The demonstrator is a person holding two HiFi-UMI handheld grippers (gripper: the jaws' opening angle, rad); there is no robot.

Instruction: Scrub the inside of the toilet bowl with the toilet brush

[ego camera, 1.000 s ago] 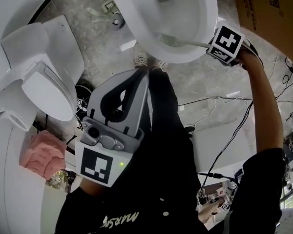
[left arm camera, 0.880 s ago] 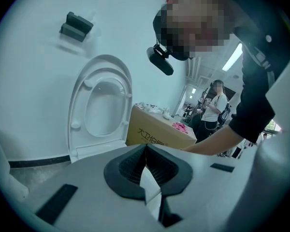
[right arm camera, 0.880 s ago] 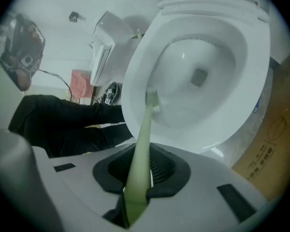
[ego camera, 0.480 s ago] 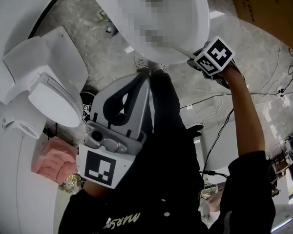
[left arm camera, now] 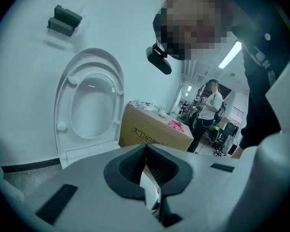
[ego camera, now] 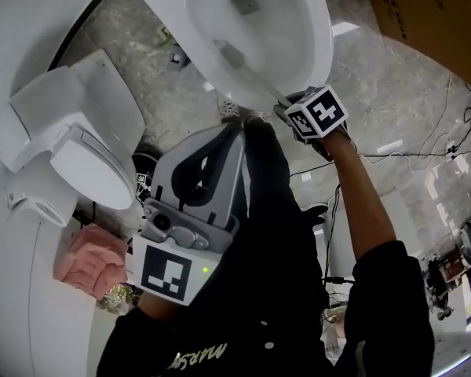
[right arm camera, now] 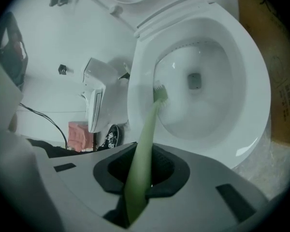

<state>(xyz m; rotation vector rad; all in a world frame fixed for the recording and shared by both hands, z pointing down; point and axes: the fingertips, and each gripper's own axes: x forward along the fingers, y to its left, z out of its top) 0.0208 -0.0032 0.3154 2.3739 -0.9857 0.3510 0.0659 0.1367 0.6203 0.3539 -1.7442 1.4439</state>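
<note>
Clamped tight on the pale green handle of the toilet brush (right arm camera: 144, 144), the fingers (right arm camera: 171, 170) of the right gripper (right arm camera: 146, 173) hold it so that the handle runs straight out between them and up over the rim of the toilet bowl (right arm camera: 251, 81). The bristle head sits inside the bowl, pressed to the inner wall on the side nearest the second toilet, a little way from the dark drain opening (right arm camera: 194, 80) at the bottom. From the head view the right gripper (ego camera: 289, 104) hangs just at the front edge of the toilet bowl (ego camera: 318, 30), with the toilet brush (ego camera: 247, 69) showing as a thin line slanting down into it.

On the left gripper (left arm camera: 146, 151) the fingers (left arm camera: 128, 166) are shut together, tips touching, with nothing gripped between them. That left gripper (ego camera: 234, 128) is held close to the person's body, well back from the bowl and pointing toward it.

Behind the bowl the toilet seat (left arm camera: 89, 108) stands raised against the wall. A second toilet (ego camera: 78, 148) with its lid down sits to one side on the grey marbled floor (ego camera: 392, 93), with a pink cloth (ego camera: 82, 261) near it. A cardboard box (ego camera: 432, 14) stands on the other side of the bowl, and thin cables (ego camera: 377, 159) trail across the floor.
</note>
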